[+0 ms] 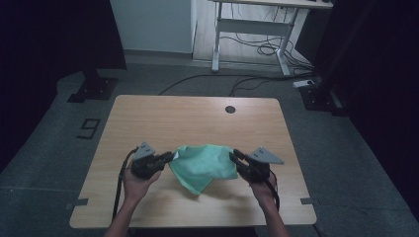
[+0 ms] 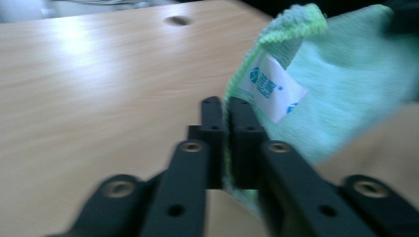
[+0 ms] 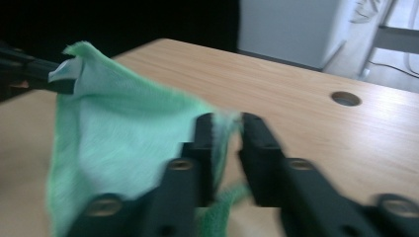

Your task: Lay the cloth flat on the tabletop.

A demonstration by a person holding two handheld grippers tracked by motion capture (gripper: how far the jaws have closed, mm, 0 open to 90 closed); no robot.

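A mint-green cloth (image 1: 205,165) hangs stretched between my two grippers above the near half of the wooden table (image 1: 197,118), its lower corner drooping towards the tabletop. My left gripper (image 1: 170,157) holds the cloth's left corner; in the left gripper view its jaws (image 2: 227,106) stand pinched on the cloth's (image 2: 346,89) hem, beside a white label (image 2: 272,89) with blue print. My right gripper (image 1: 234,154) is at the right corner. In the right gripper view its jaws (image 3: 225,121) stand a little apart, with the cloth's (image 3: 123,133) edge lying between them against the left jaw.
A round cable hole (image 1: 230,109) sits near the table's far edge. Beyond the table stand a white desk frame (image 1: 249,29), loose cables on the floor (image 1: 267,49) and dark stand bases (image 1: 94,89) at either side.
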